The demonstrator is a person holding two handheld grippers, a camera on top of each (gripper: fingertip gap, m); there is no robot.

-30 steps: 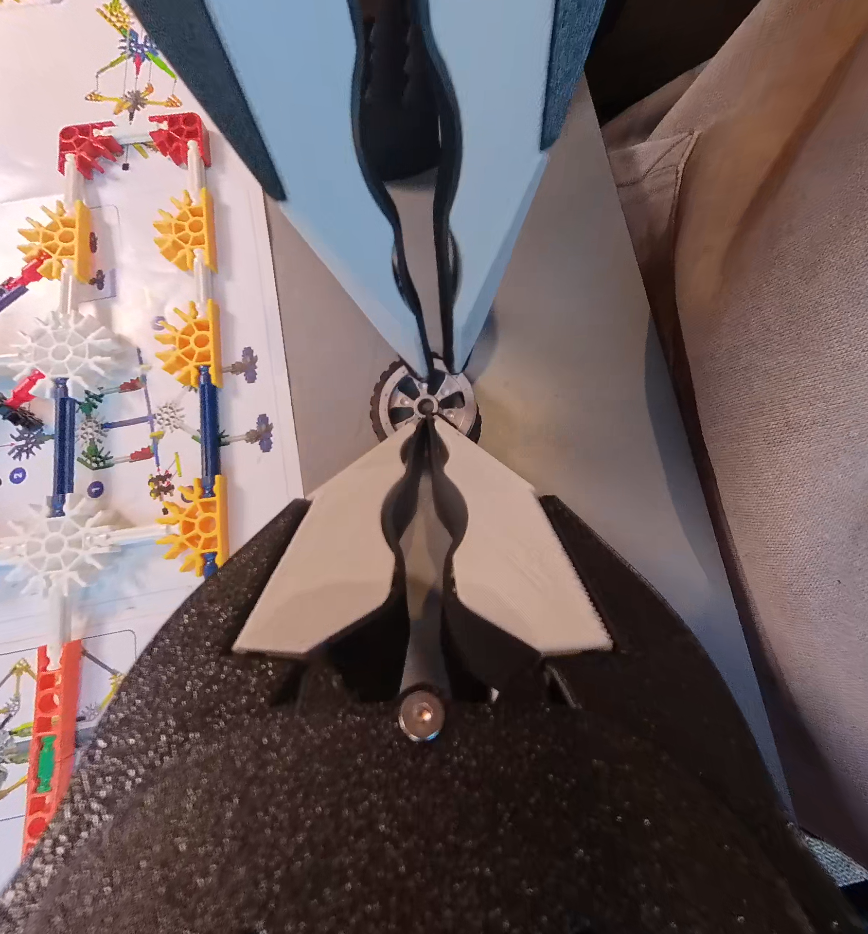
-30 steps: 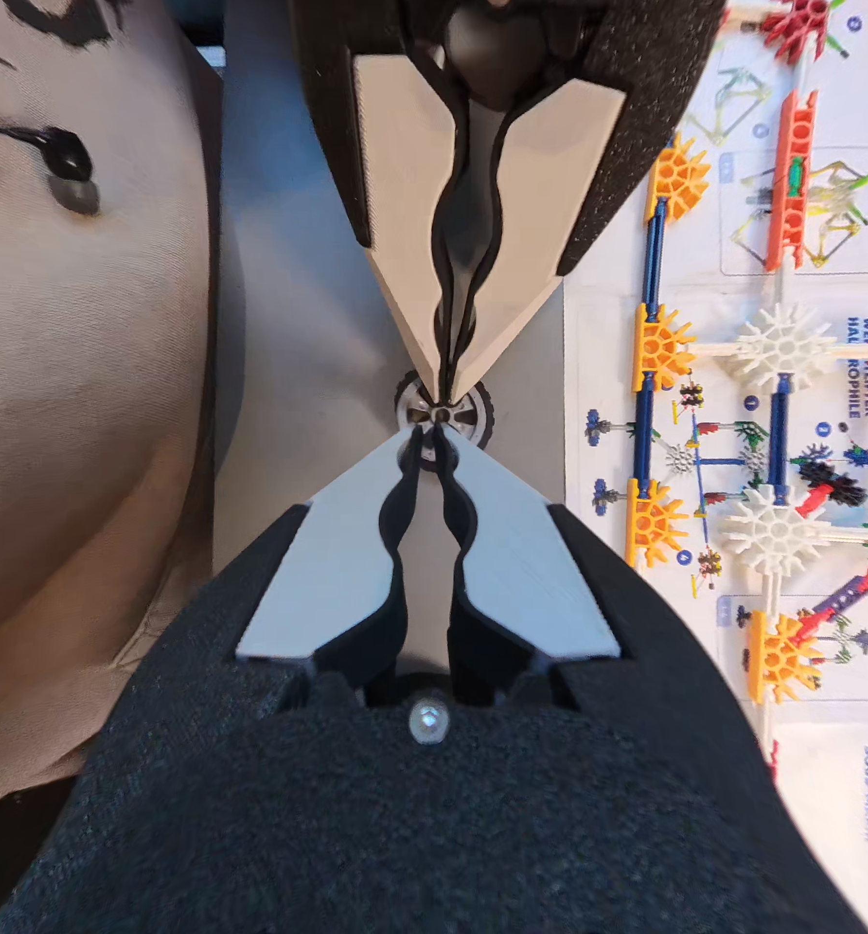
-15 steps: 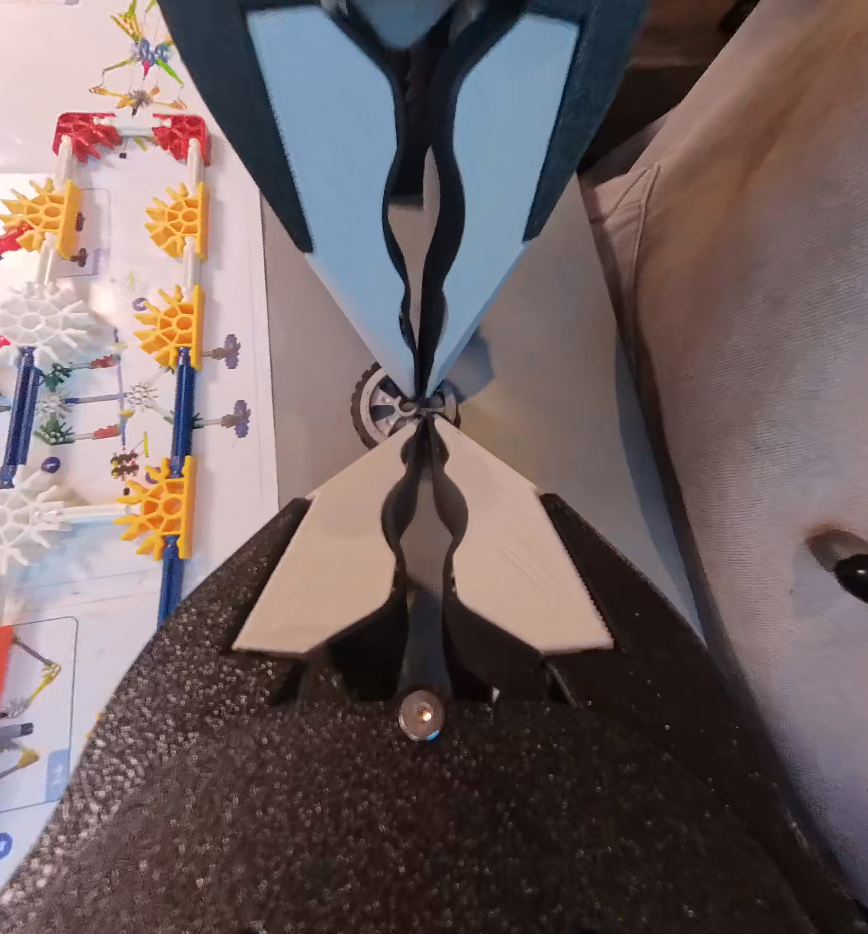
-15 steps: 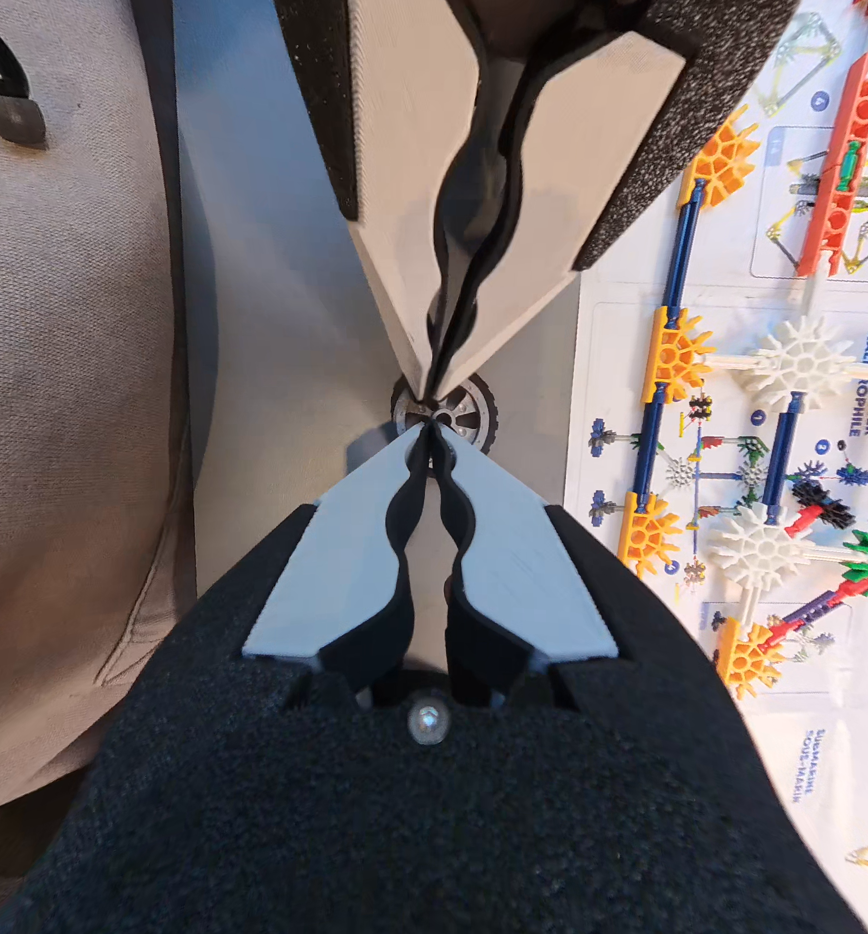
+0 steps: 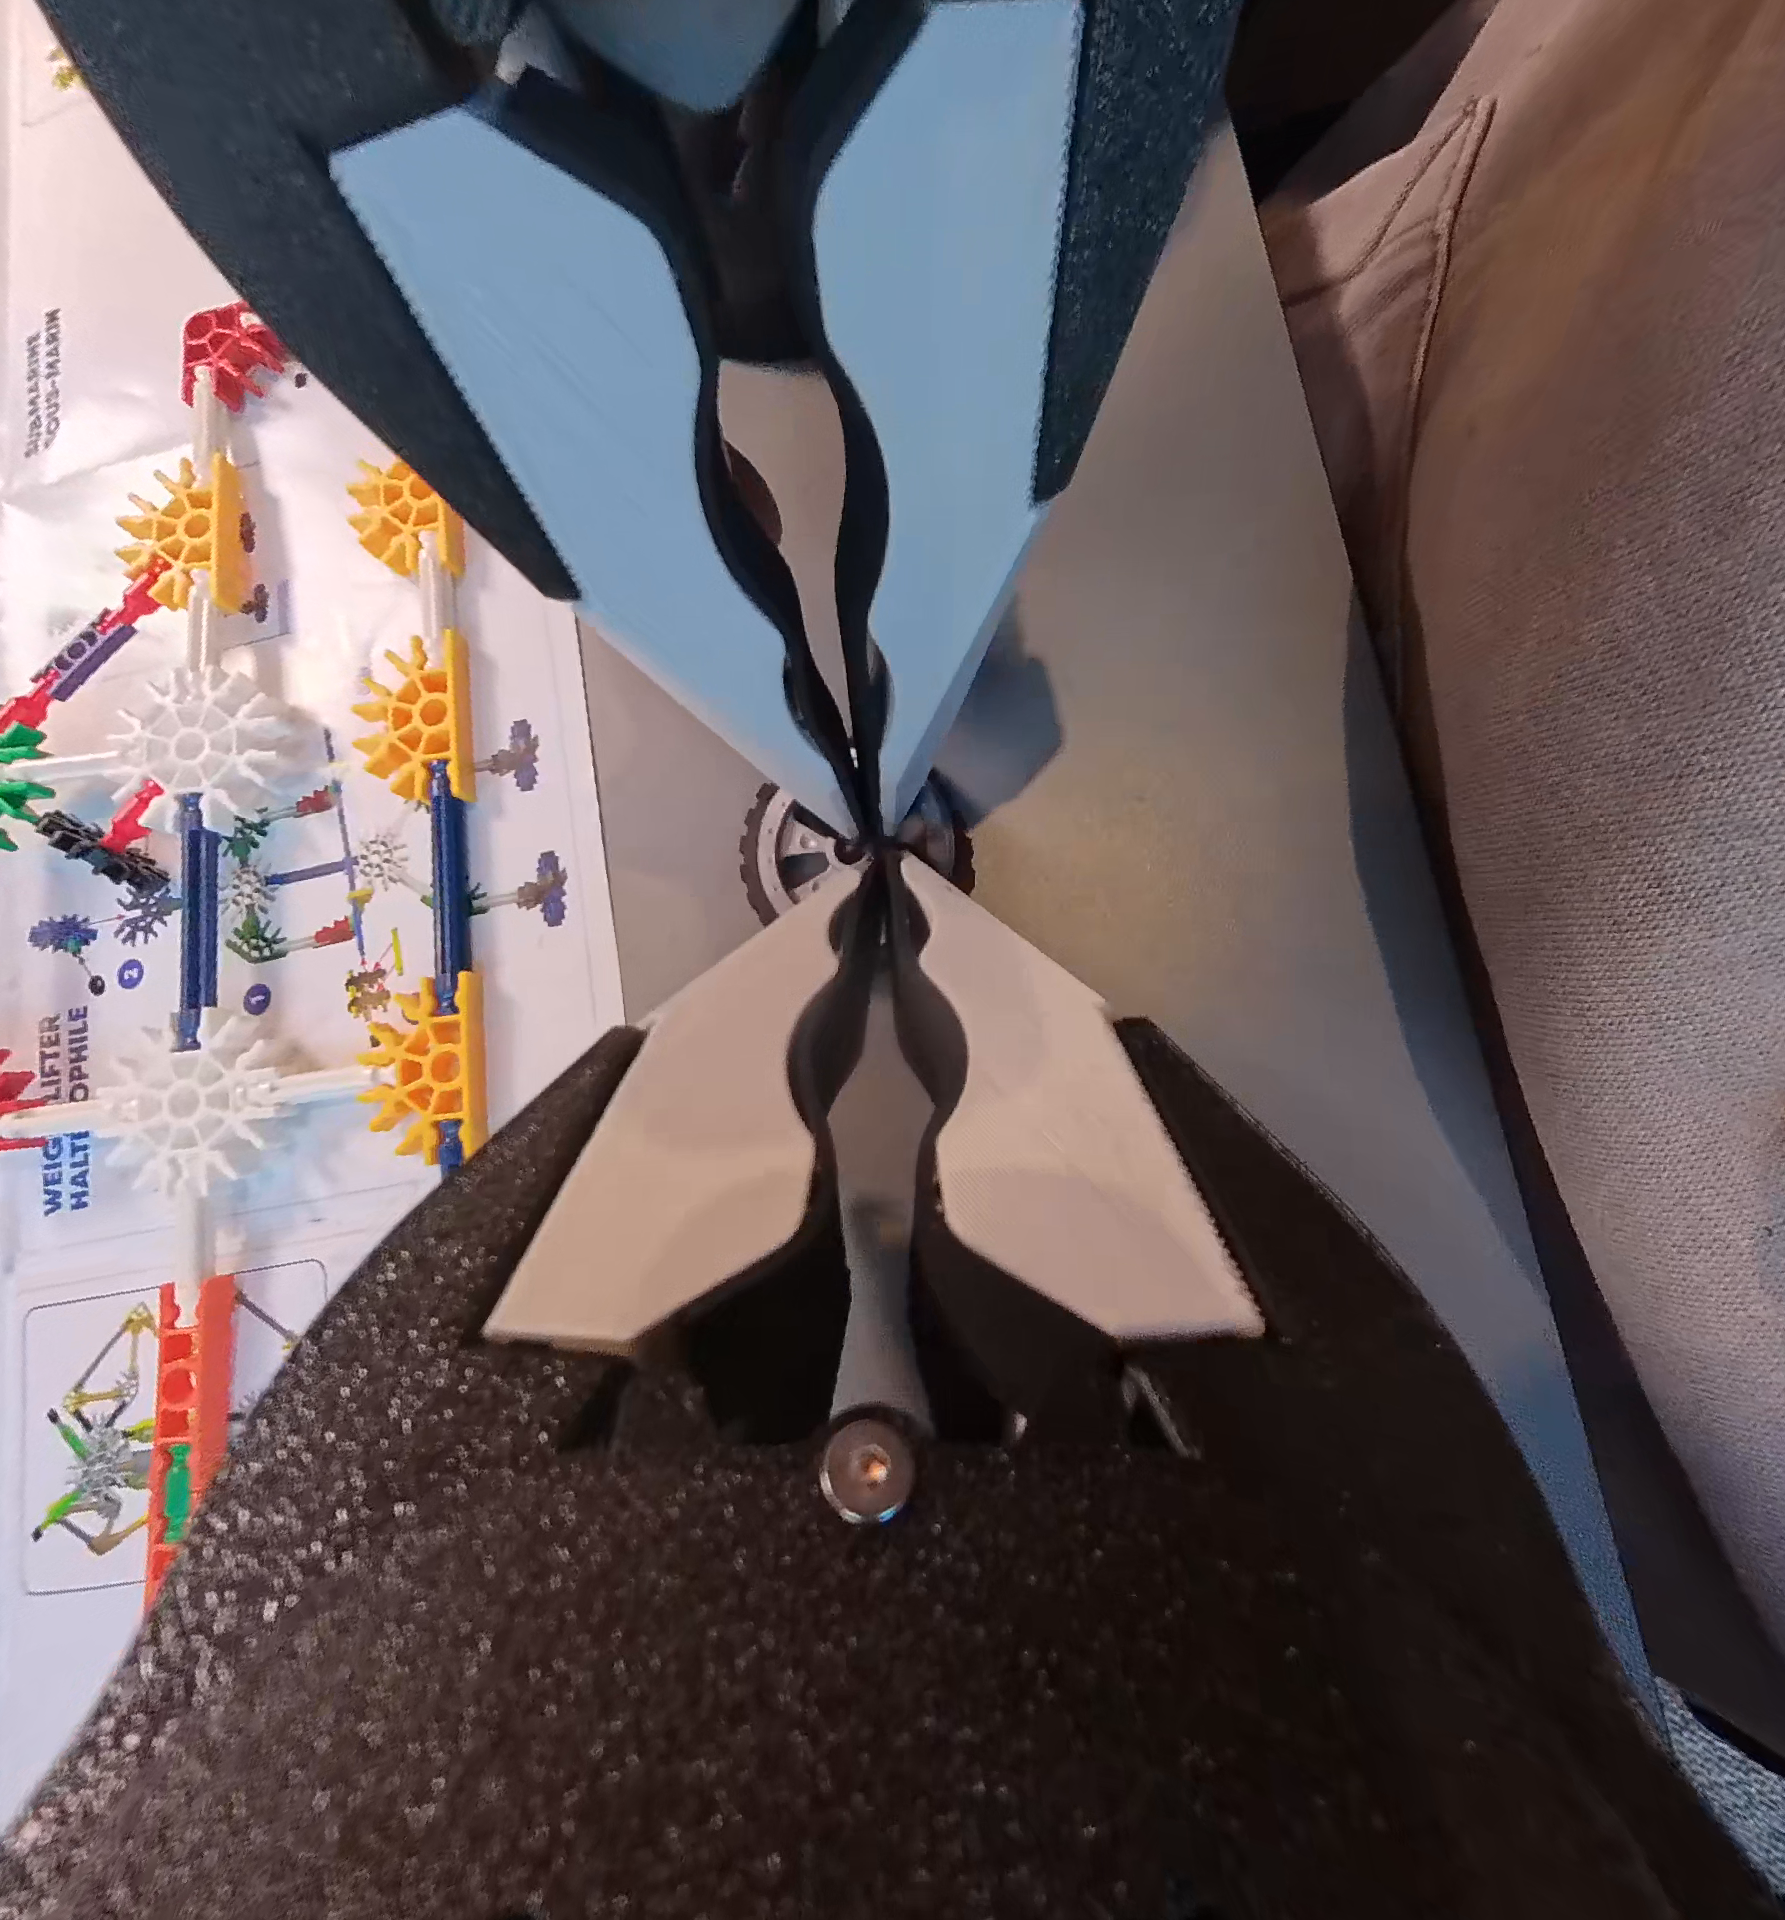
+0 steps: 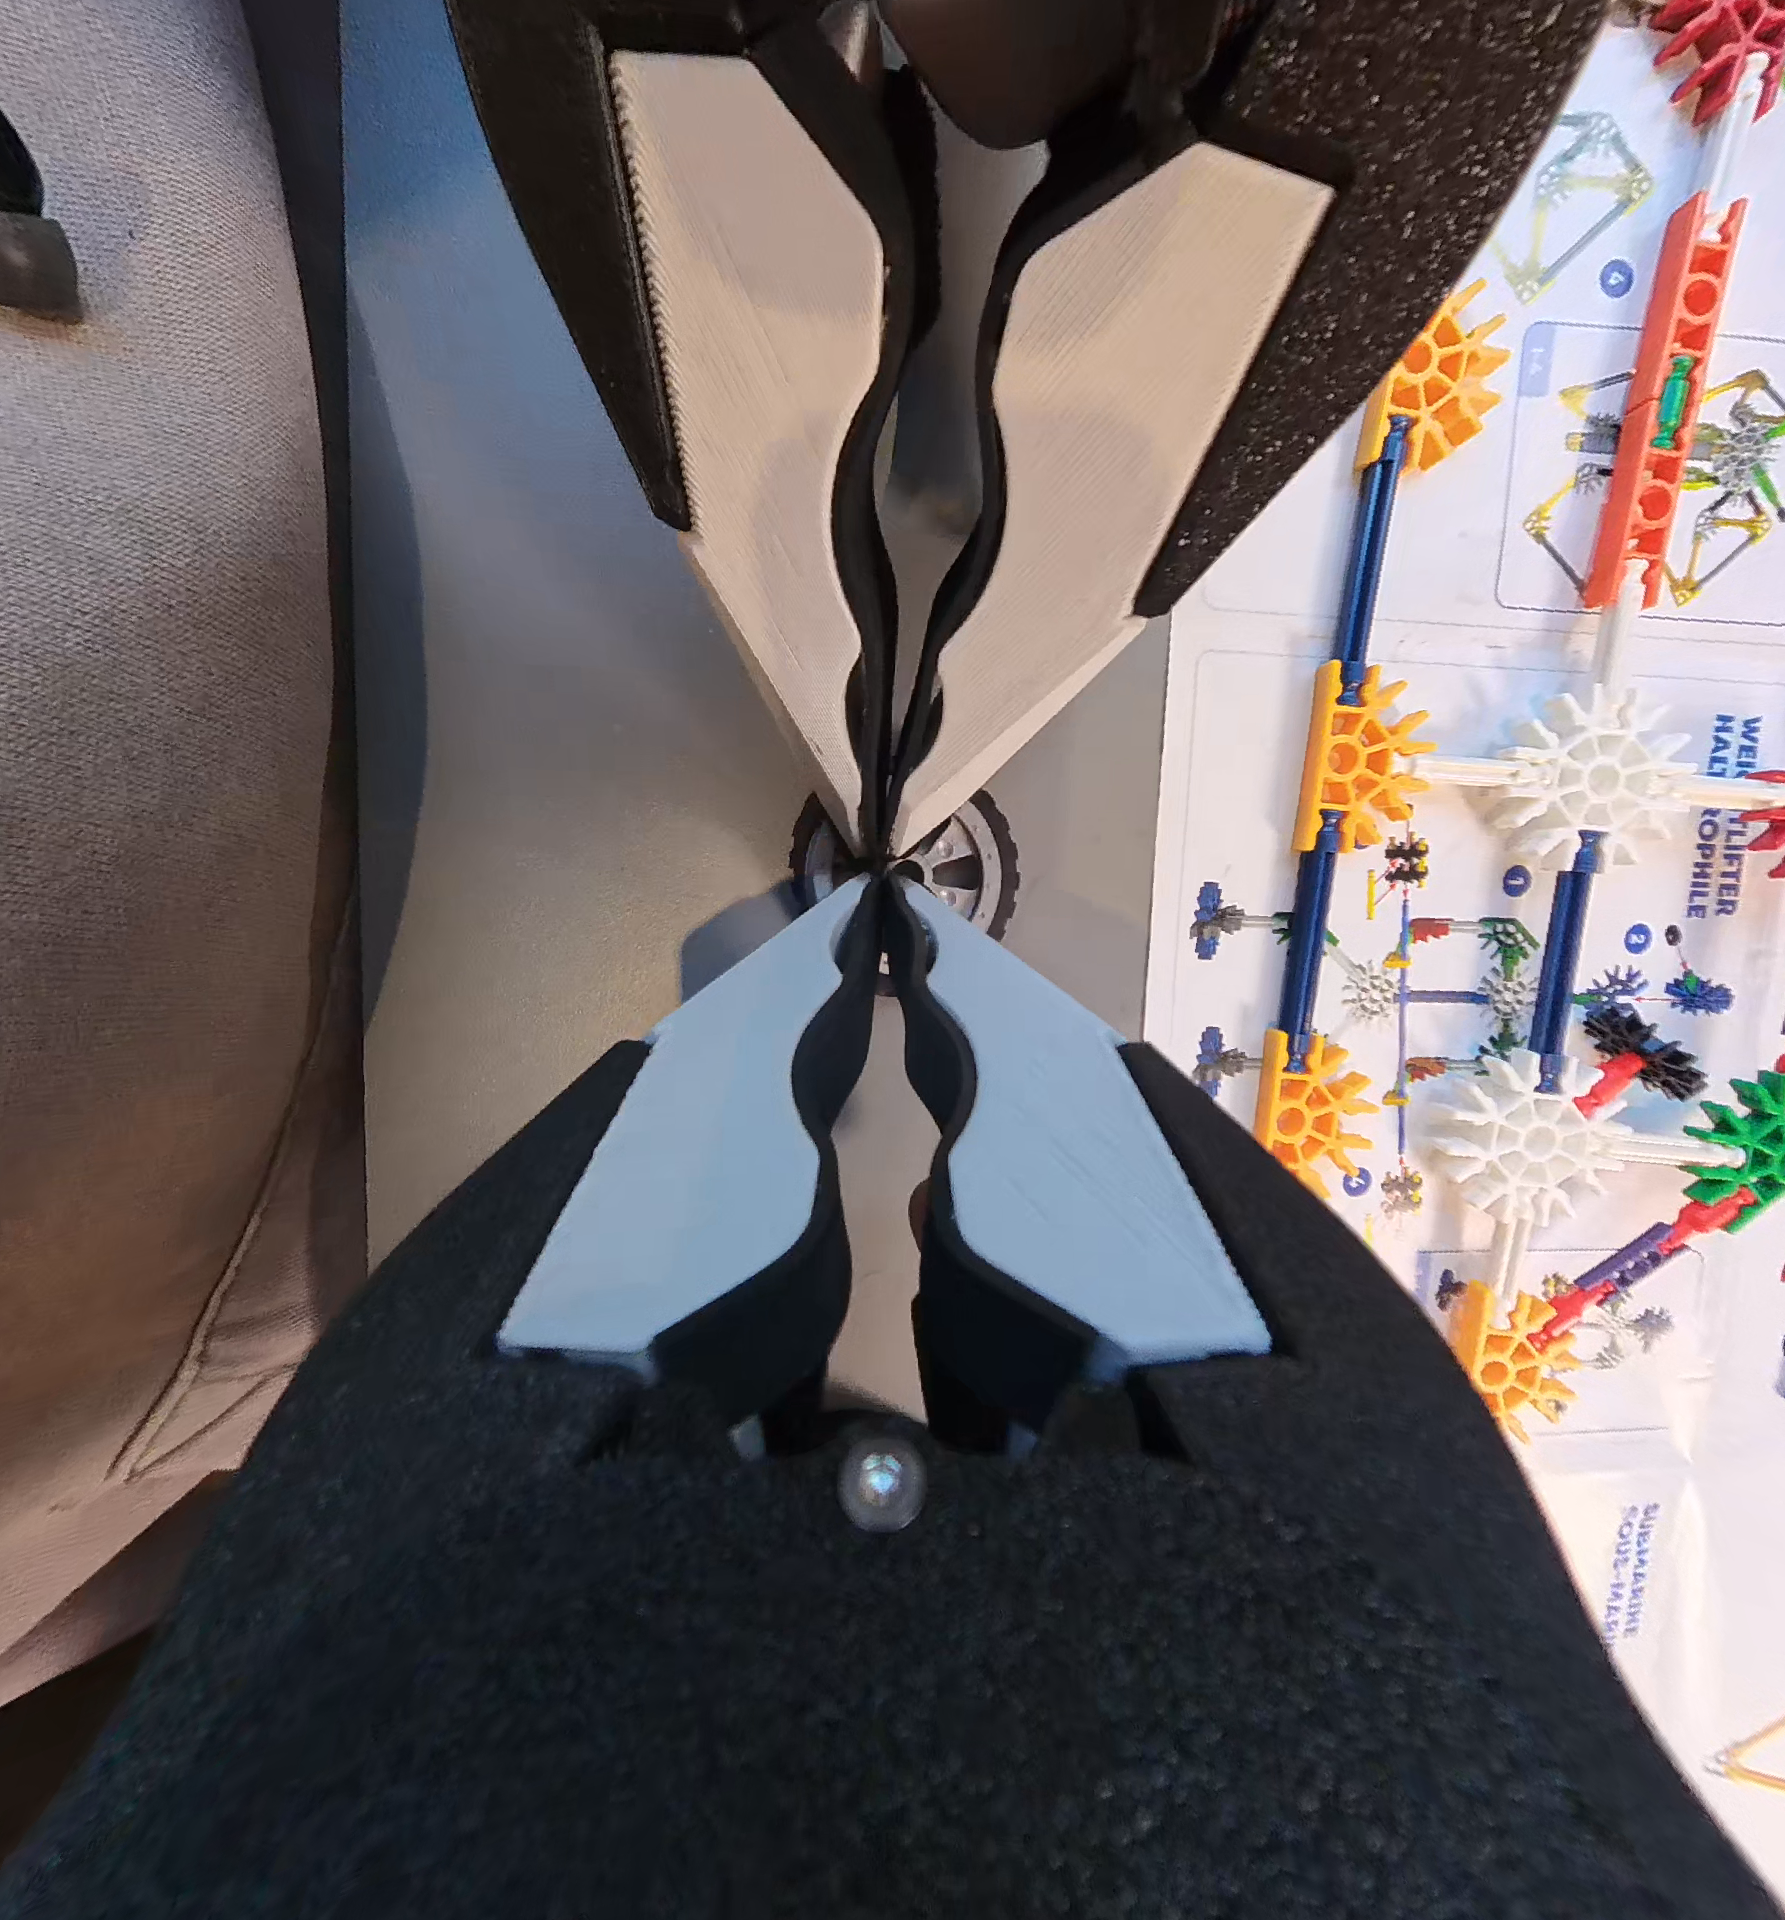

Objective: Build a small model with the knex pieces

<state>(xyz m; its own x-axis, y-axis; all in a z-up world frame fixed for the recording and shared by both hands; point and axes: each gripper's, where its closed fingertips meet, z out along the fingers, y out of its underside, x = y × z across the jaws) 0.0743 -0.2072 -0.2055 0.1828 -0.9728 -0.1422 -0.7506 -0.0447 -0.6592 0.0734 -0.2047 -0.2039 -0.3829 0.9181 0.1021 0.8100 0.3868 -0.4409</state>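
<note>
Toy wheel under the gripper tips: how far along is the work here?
Done: a rod-and-connector frame lies assembled on the instruction sheet. In hand: left gripper and right gripper, both shut, meet tip to tip over the toy wheel. Left: the wheel lies apart from the frame, unattached.

A white instruction sheet (image 5: 275, 831) printed with colourful construction-toy diagrams lies on the grey bench (image 5: 1158, 935), at the left in the left wrist view. On it rests a built frame (image 5: 431, 810) of blue and white rods joined by yellow, white, red and green connectors, with an orange strip (image 5: 187, 1392) at its near end. A small black-tyred wheel (image 6: 955, 857) sits on the bench just beside the sheet. Beige fabric (image 5: 1646, 831) lies at the right.
</note>
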